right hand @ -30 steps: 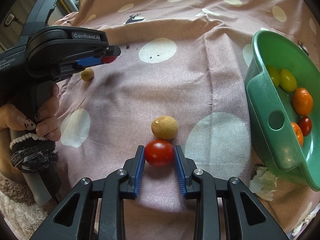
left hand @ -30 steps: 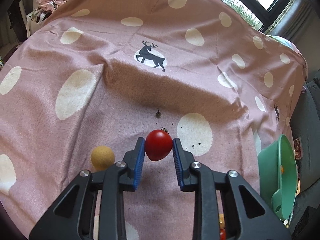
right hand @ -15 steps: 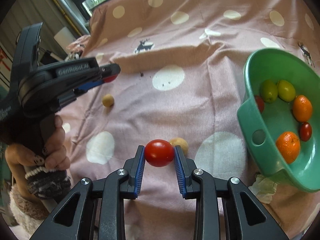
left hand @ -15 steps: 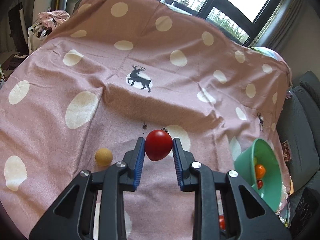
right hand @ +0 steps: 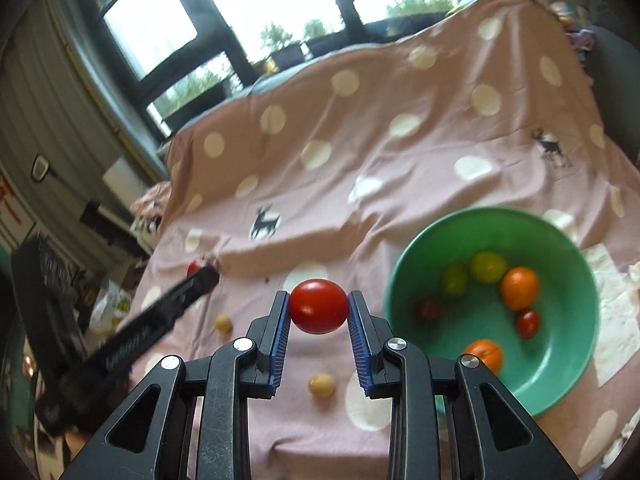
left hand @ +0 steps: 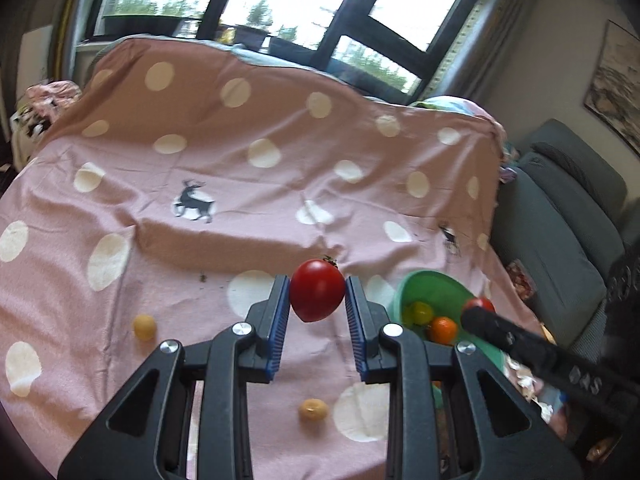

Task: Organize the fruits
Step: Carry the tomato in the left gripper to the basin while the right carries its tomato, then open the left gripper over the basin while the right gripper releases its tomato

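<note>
Above the pink spotted cloth (left hand: 248,184) covering the counter, the left hand-held gripper (left hand: 317,300) pinches a red tomato (left hand: 317,290) between its blue pads, lifted clear of the fabric. The right hand-held gripper (right hand: 318,307) likewise clamps a second red tomato (right hand: 319,306) in the air, just left of the green bowl (right hand: 560,364). Inside the bowl lie two oranges (right hand: 519,287), two yellow-green fruits (right hand: 487,266) and two small red tomatoes (right hand: 528,323). Left of the bowl, two small tan fruits rest on the cloth: one (right hand: 322,385) close to the bowl, below the right hand-held gripper's pads, the other (right hand: 223,323) farther left. White crumpled paper (right hand: 612,320) lies on the bowl's right side. A grey sofa (left hand: 560,216) stands beyond the bowl in the left wrist view.
</note>
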